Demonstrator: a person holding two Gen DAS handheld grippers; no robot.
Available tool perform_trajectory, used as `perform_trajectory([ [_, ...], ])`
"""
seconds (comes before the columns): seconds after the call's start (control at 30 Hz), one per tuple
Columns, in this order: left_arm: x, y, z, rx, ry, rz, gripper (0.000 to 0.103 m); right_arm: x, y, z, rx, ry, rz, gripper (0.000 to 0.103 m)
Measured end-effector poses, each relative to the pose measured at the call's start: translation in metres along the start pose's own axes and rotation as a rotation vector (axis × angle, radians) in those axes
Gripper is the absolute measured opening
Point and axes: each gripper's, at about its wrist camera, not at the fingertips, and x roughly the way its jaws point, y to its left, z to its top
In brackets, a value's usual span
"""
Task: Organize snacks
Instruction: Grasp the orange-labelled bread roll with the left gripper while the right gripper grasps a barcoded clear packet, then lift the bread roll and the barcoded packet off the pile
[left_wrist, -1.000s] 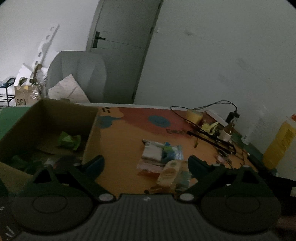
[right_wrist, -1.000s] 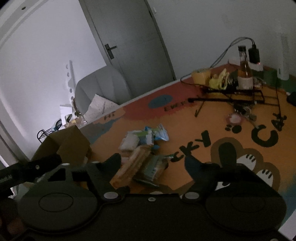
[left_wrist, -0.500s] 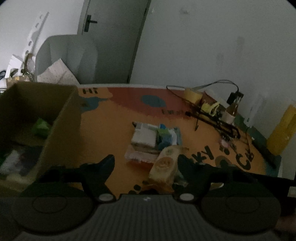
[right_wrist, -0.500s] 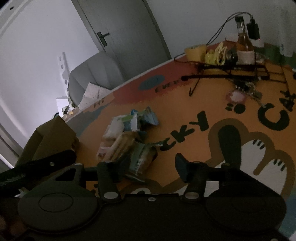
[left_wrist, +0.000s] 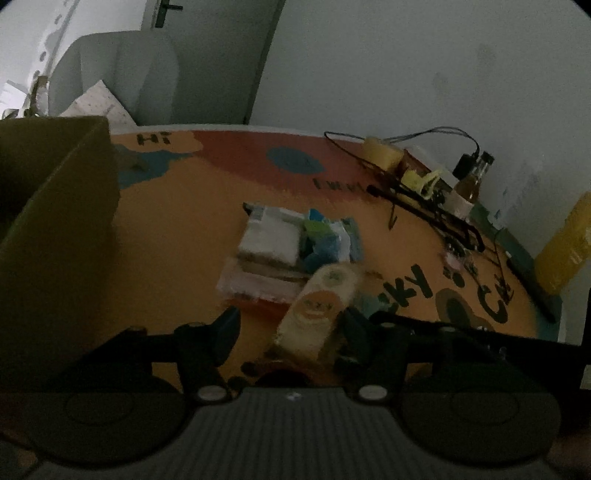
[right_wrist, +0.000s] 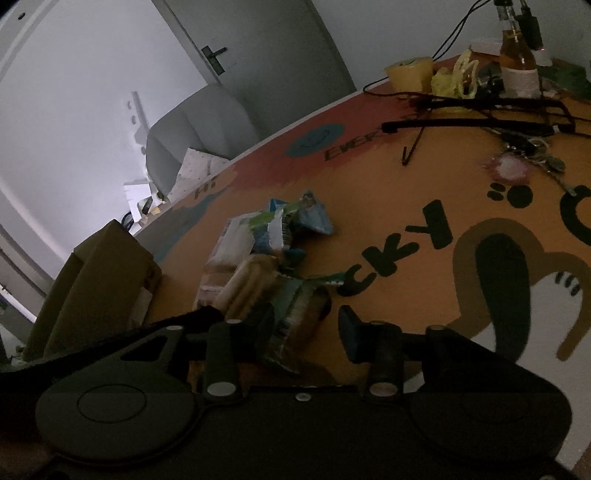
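Note:
A pile of snack packets lies on the orange cartoon table mat. A cream and orange packet at the near end of the pile sits between the fingers of my left gripper. Its jaws are closing; the right finger is close beside the packet and the left finger stands apart. In the right wrist view a green packet lies between the fingers of my right gripper. Those jaws are closing too, and the right finger is clear of the packet. An open cardboard box stands to the left.
A brown bottle, a yellow tape roll, cables and a black wire frame crowd the far right of the table. A yellow bottle stands at the right edge. A grey chair and a door are behind the table.
Both grippers have dropped and come closer to the snack pile, and both pairs of jaws have narrowed around a packet. The box's inside has slid out of the left wrist view.

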Motion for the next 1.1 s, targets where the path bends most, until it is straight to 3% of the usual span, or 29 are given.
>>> perform_trajectory([
  [0.07, 0.005, 0.001, -0.001, -0.013, 0.014, -0.009, 0.059, 0.002, -0.002, 0.001, 0.004, 0.004, 0.0, 0.038],
  [0.17, 0.01, 0.003, -0.002, -0.03, 0.035, -0.027, 0.055, 0.003, -0.005, 0.001, 0.013, 0.008, 0.019, 0.025],
  [0.23, 0.013, 0.002, -0.002, -0.037, 0.043, -0.039, 0.048, 0.002, -0.004, 0.001, 0.009, 0.007, 0.03, 0.015],
  [0.27, 0.014, 0.001, -0.003, -0.038, 0.047, -0.047, 0.039, 0.001, -0.004, 0.001, 0.004, 0.004, 0.03, 0.014],
  [0.33, 0.014, -0.001, -0.003, -0.04, 0.048, -0.052, 0.035, -0.003, -0.003, 0.001, -0.004, -0.004, 0.017, 0.007],
  [0.47, 0.006, -0.003, -0.004, -0.031, 0.024, -0.05, 0.033, -0.008, -0.006, 0.002, -0.002, -0.014, -0.01, 0.007],
  [0.57, -0.003, 0.0, -0.002, -0.032, -0.002, -0.037, 0.033, -0.009, 0.0, 0.002, -0.006, -0.017, -0.015, 0.019],
  [0.63, -0.009, 0.003, -0.002, -0.031, -0.015, -0.03, 0.033, -0.008, 0.005, 0.002, -0.014, -0.017, -0.011, 0.036],
  [0.77, -0.018, 0.009, -0.001, -0.03, -0.035, -0.011, 0.033, -0.003, 0.017, 0.001, -0.041, -0.022, -0.029, 0.053],
  [0.83, -0.02, 0.013, -0.001, -0.036, -0.037, -0.002, 0.033, -0.001, 0.02, 0.002, -0.045, -0.034, -0.051, 0.073],
  [1.1, -0.025, 0.029, -0.005, -0.063, -0.033, 0.018, 0.033, 0.016, 0.037, -0.001, -0.1, -0.029, -0.1, 0.076],
])
